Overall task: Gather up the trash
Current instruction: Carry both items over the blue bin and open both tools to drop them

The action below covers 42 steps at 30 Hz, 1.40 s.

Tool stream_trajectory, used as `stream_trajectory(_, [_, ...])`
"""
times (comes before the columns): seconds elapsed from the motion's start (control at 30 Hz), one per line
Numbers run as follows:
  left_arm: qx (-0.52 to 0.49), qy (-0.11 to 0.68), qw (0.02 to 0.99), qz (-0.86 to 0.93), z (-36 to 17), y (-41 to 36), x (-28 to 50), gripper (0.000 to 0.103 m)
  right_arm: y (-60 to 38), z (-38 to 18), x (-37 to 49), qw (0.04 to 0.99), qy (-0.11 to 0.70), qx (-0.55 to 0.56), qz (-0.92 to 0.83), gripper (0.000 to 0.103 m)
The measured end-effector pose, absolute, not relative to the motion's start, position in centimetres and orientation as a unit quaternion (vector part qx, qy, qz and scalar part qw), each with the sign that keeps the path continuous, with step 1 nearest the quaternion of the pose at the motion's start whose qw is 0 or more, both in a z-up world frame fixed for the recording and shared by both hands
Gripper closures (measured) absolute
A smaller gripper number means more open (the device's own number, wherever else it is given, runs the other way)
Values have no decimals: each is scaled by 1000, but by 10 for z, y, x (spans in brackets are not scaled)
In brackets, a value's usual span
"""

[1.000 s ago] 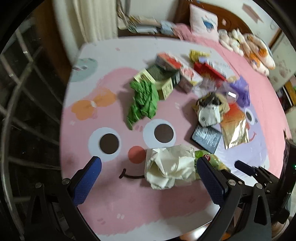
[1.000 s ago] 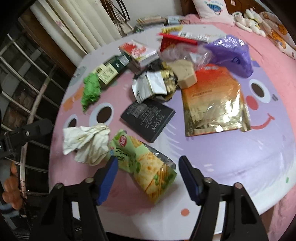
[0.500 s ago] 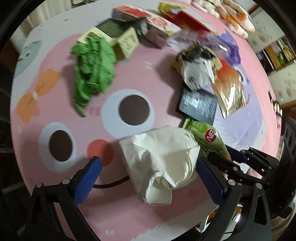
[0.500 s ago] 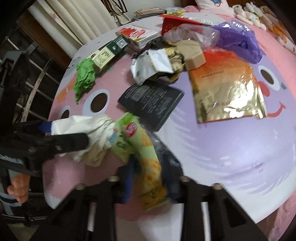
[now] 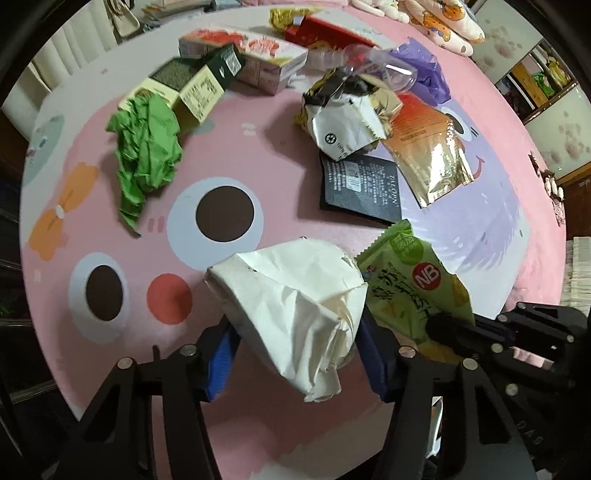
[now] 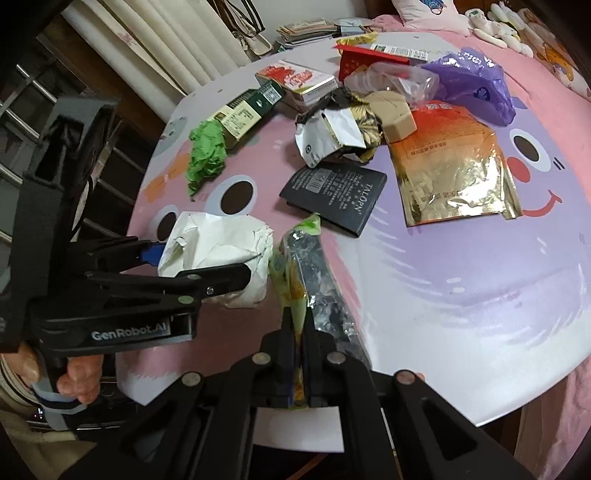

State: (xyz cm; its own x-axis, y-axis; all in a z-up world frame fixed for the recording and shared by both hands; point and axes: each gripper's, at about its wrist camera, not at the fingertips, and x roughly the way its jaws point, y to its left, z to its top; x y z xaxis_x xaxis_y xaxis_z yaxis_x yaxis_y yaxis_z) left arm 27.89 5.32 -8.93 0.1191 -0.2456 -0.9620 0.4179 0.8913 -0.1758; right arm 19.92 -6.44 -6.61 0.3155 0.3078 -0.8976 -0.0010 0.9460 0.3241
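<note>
My left gripper [image 5: 295, 354] is shut on a crumpled white paper wad [image 5: 295, 302], held just above the round table's near edge; it also shows in the right wrist view [image 6: 218, 258]. My right gripper [image 6: 301, 343] is shut on a green snack bag [image 6: 295, 280], pinched flat and standing on edge; the bag also shows in the left wrist view [image 5: 410, 284], right of the paper. More trash lies beyond: green crumpled paper [image 5: 146, 155], a black packet [image 5: 360, 188], a gold foil pouch [image 5: 428, 155], a torn foil wrapper [image 5: 347, 122].
The table has a pink and purple cartoon cover [image 5: 221, 122]. Boxes [image 5: 207, 81], a red carton [image 5: 325, 35], a clear bottle [image 5: 369, 62] and a purple bag [image 5: 424, 74] crowd its far side. Curtains and a metal rail stand at left, a bed behind.
Both grippers were open around their items one second ago. Both have closed: the left on the white paper wad, the right on the green snack bag, which is now squeezed upright.
</note>
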Motion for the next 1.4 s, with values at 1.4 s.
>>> stream_trajectory(1.4, [1,620,784,-21,-115,-74,-27,46,-214,-160,-1,718,644,90,248,101])
